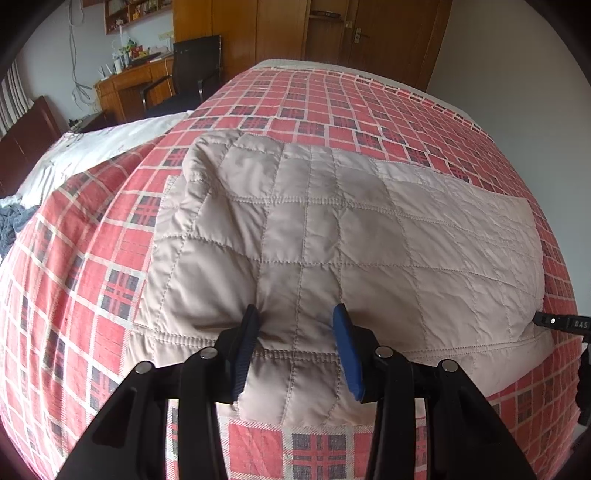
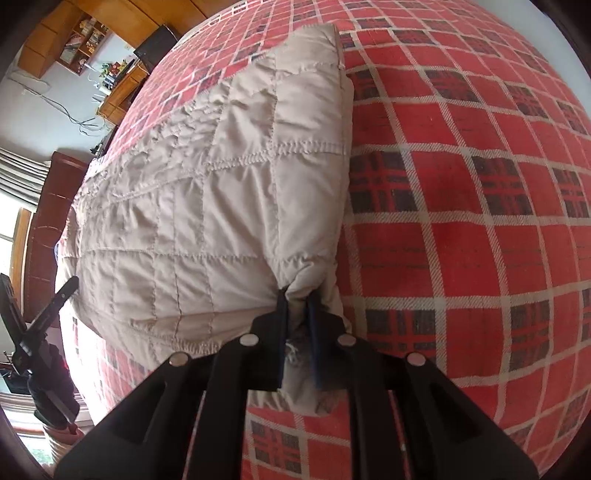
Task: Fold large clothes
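Observation:
A beige quilted jacket [image 1: 332, 243] lies folded into a rough rectangle on the red plaid bedspread [image 1: 92, 280]. My left gripper [image 1: 295, 314] is open, its blue pads straddling the jacket's near edge with cloth bulging up between them. In the right wrist view the same jacket [image 2: 207, 206] stretches away to the left, and my right gripper [image 2: 297, 301] is shut on the jacket's near right corner, the cloth bunched between its pads. The tip of the right gripper [image 1: 561, 321] shows at the right edge of the left wrist view.
The bedspread [image 2: 461, 221] runs on to the right of the jacket. White bedding [image 1: 92, 151] and a blue knitted cloth [image 1: 11, 225] lie at the bed's left side. A wooden desk [image 1: 129, 85], a black chair [image 1: 192, 70] and wardrobe doors [image 1: 332, 29] stand beyond the bed.

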